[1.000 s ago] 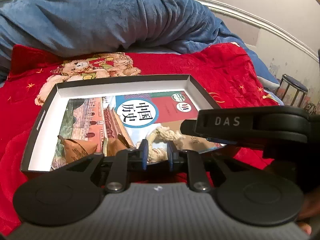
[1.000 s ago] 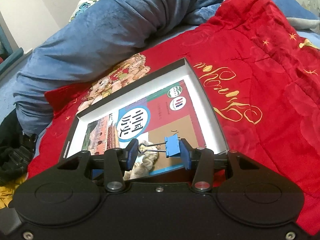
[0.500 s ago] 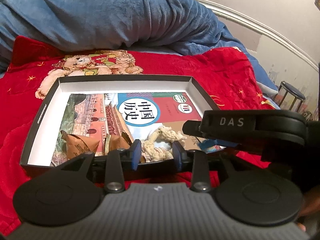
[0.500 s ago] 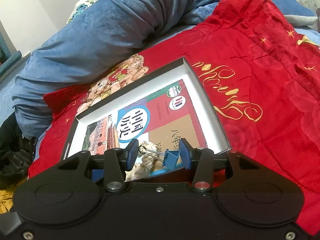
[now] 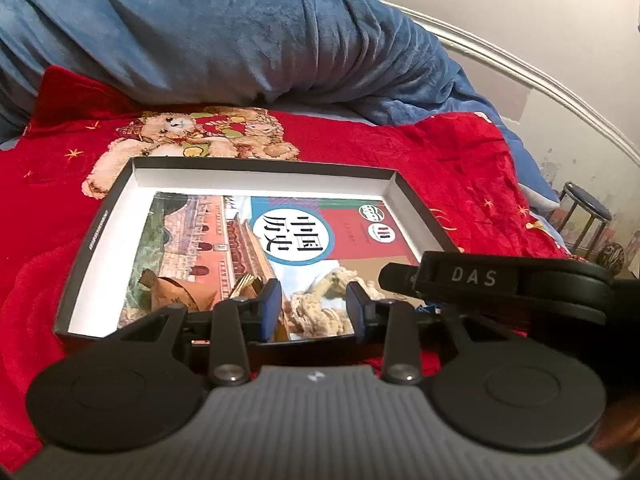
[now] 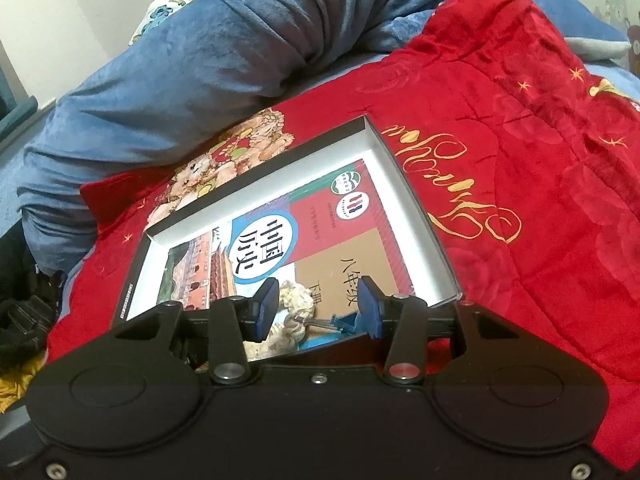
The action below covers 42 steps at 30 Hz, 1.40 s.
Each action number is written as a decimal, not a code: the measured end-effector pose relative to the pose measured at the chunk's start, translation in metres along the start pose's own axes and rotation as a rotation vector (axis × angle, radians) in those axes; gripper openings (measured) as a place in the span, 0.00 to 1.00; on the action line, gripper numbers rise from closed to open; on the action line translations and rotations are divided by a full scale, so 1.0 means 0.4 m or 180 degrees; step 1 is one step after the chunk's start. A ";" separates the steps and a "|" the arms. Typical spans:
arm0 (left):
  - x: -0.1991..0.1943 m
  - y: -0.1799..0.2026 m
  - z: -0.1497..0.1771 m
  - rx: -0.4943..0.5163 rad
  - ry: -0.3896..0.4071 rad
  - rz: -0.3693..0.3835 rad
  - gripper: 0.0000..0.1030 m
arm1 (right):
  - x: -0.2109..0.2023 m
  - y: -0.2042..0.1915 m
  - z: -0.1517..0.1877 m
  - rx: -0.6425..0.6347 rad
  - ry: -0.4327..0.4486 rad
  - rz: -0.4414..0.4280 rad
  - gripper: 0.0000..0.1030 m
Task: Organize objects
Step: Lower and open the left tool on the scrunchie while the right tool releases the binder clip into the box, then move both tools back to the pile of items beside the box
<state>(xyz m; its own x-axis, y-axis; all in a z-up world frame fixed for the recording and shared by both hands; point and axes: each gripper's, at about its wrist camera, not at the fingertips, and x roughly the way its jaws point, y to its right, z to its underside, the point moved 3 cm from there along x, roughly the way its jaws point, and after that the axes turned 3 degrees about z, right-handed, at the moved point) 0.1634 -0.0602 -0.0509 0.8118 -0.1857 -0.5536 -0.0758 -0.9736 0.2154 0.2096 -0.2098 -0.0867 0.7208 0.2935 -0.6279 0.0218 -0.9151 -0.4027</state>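
In the box (image 6: 420, 216), binder clip (image 6: 340, 322) lying flat, handles pointing left

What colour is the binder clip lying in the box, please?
Blue, with silver wire handles. The binder clip shows best in the right wrist view, lying on the book near the box's front edge.

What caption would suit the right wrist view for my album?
Open right gripper above a shallow black cardboard box holding a history textbook, cream knotted rope and blue binder clip.

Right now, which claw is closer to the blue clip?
Right. The right claw has the clip lying between its fingers; the left claw sits over the rope, beside the clip.
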 end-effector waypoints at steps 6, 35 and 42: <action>-0.002 0.004 0.009 -0.0008 -0.0003 -0.0015 0.54 | -0.001 -0.003 0.004 0.0021 0.0006 -0.0010 0.42; -0.280 -0.020 -0.043 0.0287 0.0217 -0.0382 0.97 | -0.145 -0.006 -0.002 0.0718 0.0193 -0.0583 0.93; -0.343 -0.062 -0.055 0.0230 0.0248 -0.0458 1.00 | -0.250 0.023 0.023 0.0846 0.0401 -0.0499 0.97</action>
<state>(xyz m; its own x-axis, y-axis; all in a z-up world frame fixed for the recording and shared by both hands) 0.0666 -0.0079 0.0372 0.8595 -0.0356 -0.5099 0.0053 -0.9969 0.0785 0.1312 -0.2452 -0.0338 0.8034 0.3734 -0.4638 -0.0303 -0.7523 -0.6582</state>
